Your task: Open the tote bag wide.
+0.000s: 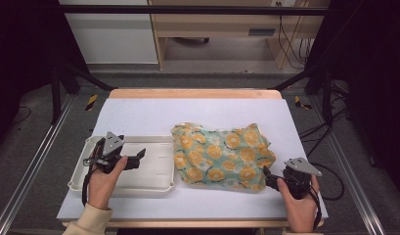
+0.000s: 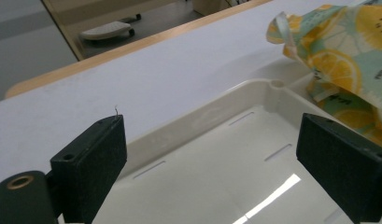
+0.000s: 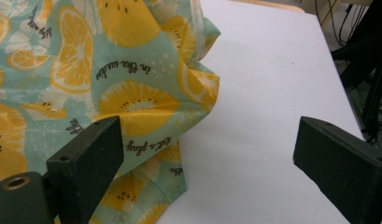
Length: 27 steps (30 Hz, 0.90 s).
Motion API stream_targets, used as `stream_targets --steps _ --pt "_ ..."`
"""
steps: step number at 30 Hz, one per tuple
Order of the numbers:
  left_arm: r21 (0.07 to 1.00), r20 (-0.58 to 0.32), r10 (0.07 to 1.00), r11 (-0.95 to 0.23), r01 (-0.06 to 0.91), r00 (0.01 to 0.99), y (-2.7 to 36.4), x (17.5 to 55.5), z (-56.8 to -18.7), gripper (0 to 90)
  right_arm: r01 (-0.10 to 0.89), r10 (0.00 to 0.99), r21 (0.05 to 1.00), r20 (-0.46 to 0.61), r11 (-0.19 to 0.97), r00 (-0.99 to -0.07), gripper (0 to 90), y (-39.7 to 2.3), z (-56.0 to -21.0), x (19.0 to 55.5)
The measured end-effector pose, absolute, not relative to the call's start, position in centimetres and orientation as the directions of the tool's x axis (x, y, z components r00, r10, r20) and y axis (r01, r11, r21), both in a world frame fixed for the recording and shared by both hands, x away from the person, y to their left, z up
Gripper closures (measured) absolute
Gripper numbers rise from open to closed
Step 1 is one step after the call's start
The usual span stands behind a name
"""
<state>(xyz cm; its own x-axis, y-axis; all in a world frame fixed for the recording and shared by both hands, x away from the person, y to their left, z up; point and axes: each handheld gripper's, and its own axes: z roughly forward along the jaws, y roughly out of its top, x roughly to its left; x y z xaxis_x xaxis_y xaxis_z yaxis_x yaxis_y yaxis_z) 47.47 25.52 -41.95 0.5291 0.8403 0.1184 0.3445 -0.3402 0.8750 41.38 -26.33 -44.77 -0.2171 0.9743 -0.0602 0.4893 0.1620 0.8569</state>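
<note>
A crumpled teal cloth (image 1: 222, 155) printed with yellow citrus slices lies on the white table, right of centre. Its left edge touches a cream plastic tray (image 1: 153, 182). My left gripper (image 1: 139, 156) hovers over the tray, pointing right toward the cloth. In the left gripper view it (image 2: 212, 140) stands open above the tray floor (image 2: 216, 186) with nothing between its jaws, and the cloth (image 2: 338, 42) bunches at the upper right. My right gripper (image 1: 266, 177) sits at the cloth's near right corner. It (image 3: 207, 135) is open, with one jaw over the cloth (image 3: 109, 74) and the other over bare table.
The white tabletop (image 1: 139, 117) has a wooden strip along its far edge (image 1: 192, 93). Black frame posts stand at both sides. Cables lie on the floor to the right (image 1: 329, 132). Bare table stretches behind the tray and right of the cloth (image 3: 272, 79).
</note>
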Motion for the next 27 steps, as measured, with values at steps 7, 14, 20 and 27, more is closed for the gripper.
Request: stream_targets --steps 7,14,20,27 --pt "0.872 0.06 0.826 -0.317 0.373 0.561 25.1 47.5 -42.1 8.6 0.494 0.972 0.854 -0.057 0.165 -0.226 11.1 -26.2 -44.8 41.4" --pt "0.855 0.072 0.838 -0.331 0.399 0.54 24.8 47.6 -42.4 8.7 0.454 0.958 0.872 -0.056 0.184 -0.282 21.6 -24.9 -43.8 40.9" --pt "0.833 0.067 0.836 -0.347 0.431 0.544 24.5 47.3 -42.2 9.1 0.429 0.952 0.876 -0.094 0.218 -0.292 24.5 -23.4 -42.3 41.3" --pt "0.842 0.066 0.827 -0.346 0.415 0.558 24.0 47.0 -41.9 10.5 0.416 0.947 0.879 -0.108 0.233 -0.302 24.7 -22.1 -39.8 43.5"
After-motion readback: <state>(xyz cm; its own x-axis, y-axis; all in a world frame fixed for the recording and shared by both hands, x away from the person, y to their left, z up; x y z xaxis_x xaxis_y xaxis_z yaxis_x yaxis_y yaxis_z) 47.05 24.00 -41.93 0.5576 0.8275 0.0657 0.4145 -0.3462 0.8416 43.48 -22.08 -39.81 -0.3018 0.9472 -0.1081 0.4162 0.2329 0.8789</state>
